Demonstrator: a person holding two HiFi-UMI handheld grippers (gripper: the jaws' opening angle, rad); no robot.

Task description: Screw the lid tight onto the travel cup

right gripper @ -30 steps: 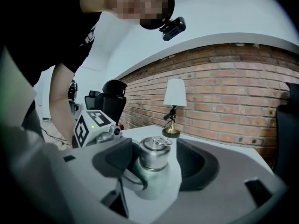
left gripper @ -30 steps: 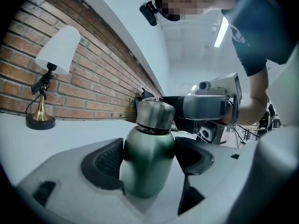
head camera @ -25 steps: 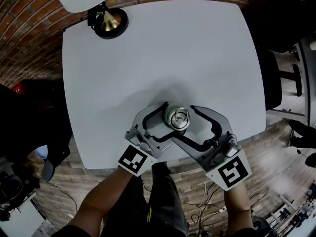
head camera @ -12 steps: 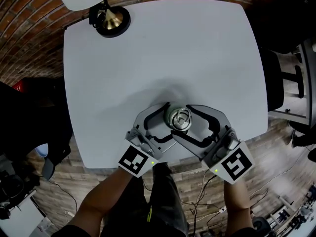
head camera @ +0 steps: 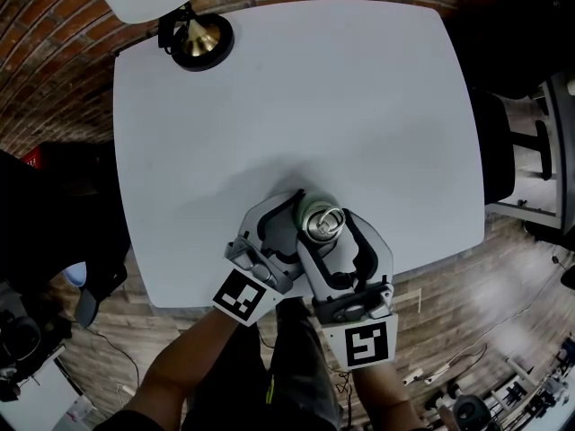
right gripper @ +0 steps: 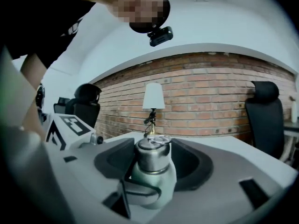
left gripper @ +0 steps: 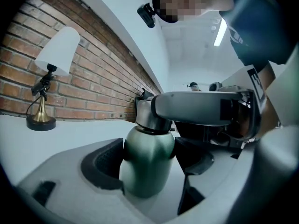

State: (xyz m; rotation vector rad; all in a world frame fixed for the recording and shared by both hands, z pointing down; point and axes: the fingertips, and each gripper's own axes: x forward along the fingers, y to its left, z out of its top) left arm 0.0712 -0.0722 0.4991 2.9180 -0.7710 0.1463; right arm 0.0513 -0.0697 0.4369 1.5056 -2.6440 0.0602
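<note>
Steadying the green travel cup [left gripper: 145, 161] at the lower centre of the tabletop [head camera: 296, 88], the left gripper [head camera: 286, 227] clenches its jaws on the body so the right gripper [head camera: 334, 241], jaws just closing around the lid [right gripper: 150, 157] without yet pressing, can twist it tight

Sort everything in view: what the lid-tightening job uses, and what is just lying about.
In the job:
- green metal travel cup, clamped by the left gripper
- silver steel lid on the cup
- right gripper, its jaws just closing in, the lid between them

Lying about:
- brass-footed table lamp with white shade
- black office chair
- white table, which only bears the cup
</note>
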